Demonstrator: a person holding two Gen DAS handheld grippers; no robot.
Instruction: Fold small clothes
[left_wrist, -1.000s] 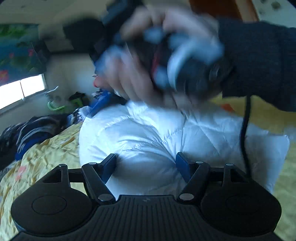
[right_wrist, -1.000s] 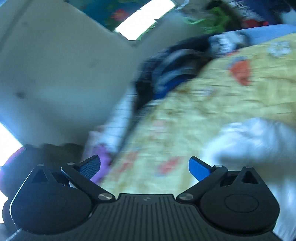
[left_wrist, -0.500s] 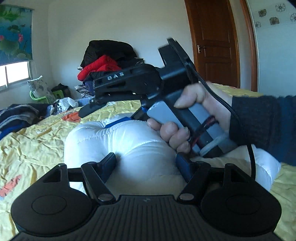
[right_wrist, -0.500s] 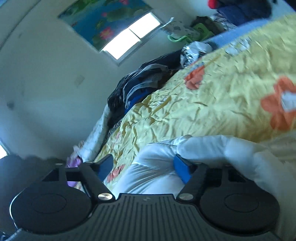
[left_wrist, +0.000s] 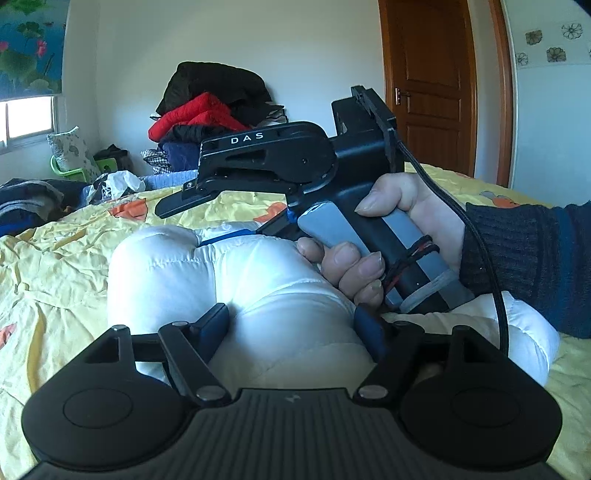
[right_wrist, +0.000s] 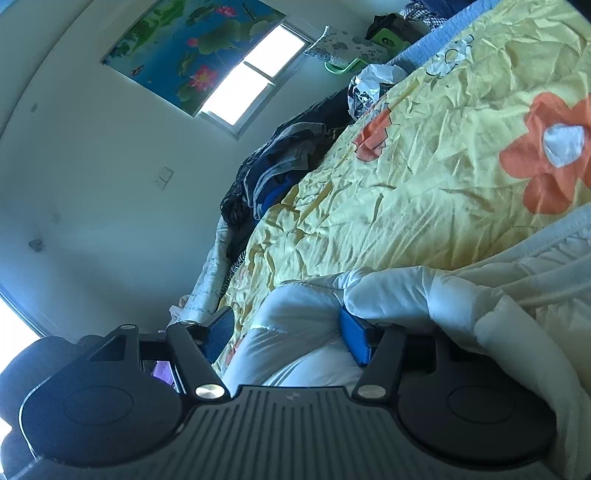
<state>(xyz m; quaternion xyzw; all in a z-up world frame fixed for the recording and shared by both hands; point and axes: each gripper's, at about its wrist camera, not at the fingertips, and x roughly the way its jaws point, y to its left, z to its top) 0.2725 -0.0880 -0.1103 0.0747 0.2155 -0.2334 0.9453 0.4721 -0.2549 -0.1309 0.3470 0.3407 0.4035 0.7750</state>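
Note:
A white puffy jacket (left_wrist: 166, 273) lies bunched on a yellow flowered bedsheet (left_wrist: 55, 258). My left gripper (left_wrist: 291, 328) has a thick bulge of it squeezed between its blue pads, and its jaws are opening slightly. A hand in a dark sleeve (left_wrist: 391, 236) holds my right gripper (left_wrist: 192, 227) low over the jacket's far end. In the right wrist view, the right gripper (right_wrist: 286, 336) is closing around a fold of the jacket (right_wrist: 406, 291). One pad (right_wrist: 354, 339) is sunk into the fabric. The other pad (right_wrist: 219, 332) stands clear of it.
A pile of red and black clothes (left_wrist: 207, 110) stands at the far wall, beside a wooden door (left_wrist: 428, 85). Dark clothes (right_wrist: 284, 158) lie heaped at the bed's window side. A green basket (left_wrist: 70, 170) and a crumpled bag (left_wrist: 114, 181) are behind them.
The right gripper came down from above onto the jacket, and its jaws narrowed around a fold. The left gripper kept the bulge of jacket between its pads and shifted little.

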